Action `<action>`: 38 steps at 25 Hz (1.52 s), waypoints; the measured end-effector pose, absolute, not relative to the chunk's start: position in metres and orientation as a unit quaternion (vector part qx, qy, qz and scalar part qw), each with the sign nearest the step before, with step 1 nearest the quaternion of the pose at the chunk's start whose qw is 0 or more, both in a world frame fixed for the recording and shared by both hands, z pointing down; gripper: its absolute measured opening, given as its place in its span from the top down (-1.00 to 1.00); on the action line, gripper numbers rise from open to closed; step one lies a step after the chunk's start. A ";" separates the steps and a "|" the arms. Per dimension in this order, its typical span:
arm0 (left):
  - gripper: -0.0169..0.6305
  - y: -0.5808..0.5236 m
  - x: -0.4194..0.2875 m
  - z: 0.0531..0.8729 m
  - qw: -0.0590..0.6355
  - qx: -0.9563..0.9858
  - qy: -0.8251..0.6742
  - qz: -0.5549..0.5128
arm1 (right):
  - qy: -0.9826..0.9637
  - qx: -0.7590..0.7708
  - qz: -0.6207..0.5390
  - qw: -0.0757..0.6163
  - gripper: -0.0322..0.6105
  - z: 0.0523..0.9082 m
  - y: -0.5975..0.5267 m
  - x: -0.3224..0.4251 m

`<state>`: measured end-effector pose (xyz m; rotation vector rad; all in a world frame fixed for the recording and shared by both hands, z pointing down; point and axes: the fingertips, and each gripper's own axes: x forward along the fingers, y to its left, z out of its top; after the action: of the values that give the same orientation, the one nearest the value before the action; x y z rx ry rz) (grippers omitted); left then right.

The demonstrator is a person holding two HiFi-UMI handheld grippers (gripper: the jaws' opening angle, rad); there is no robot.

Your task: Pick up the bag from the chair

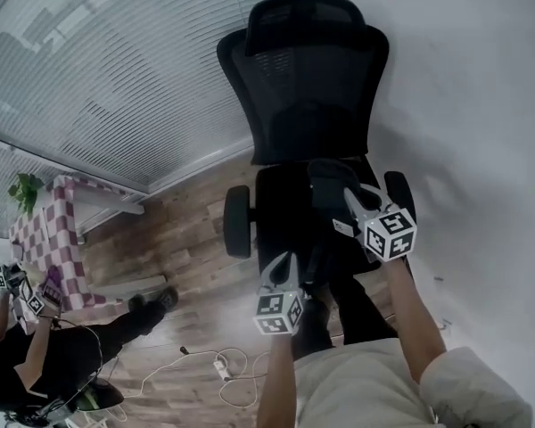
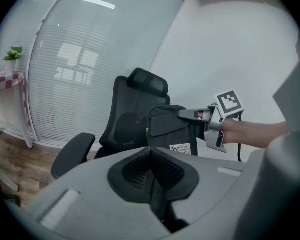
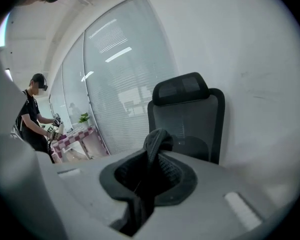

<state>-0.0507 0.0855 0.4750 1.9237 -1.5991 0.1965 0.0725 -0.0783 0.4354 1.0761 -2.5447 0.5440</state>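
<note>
A black bag (image 1: 325,190) hangs just above the seat of the black office chair (image 1: 312,78). In the head view my right gripper (image 1: 355,196) is at the bag's top. The right gripper view shows that gripper (image 3: 150,169) shut on the bag's looped handle (image 3: 157,143). My left gripper (image 1: 283,264) is lower and nearer, at the bag's left side. In its own view the left gripper (image 2: 152,176) is shut on a thin dark strap. That view also shows the bag (image 2: 172,126) with a white label, the chair (image 2: 135,109) behind it, and my right gripper (image 2: 182,115) at its top.
A white wall is to the right of the chair, and a glass wall with blinds (image 1: 116,69) to the left. On the wooden floor lie cables and a power strip (image 1: 221,368). Another person (image 1: 18,346) with grippers stands by a pink checked table (image 1: 53,230).
</note>
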 end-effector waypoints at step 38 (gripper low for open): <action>0.93 0.128 0.001 0.292 0.228 0.798 -0.556 0.044 | -0.900 0.387 0.179 0.090 0.77 0.278 0.011 0.101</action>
<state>0.0007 0.1278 0.2917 2.1981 -1.5307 0.1204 0.1008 0.0107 0.2779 1.1498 -2.6765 0.5313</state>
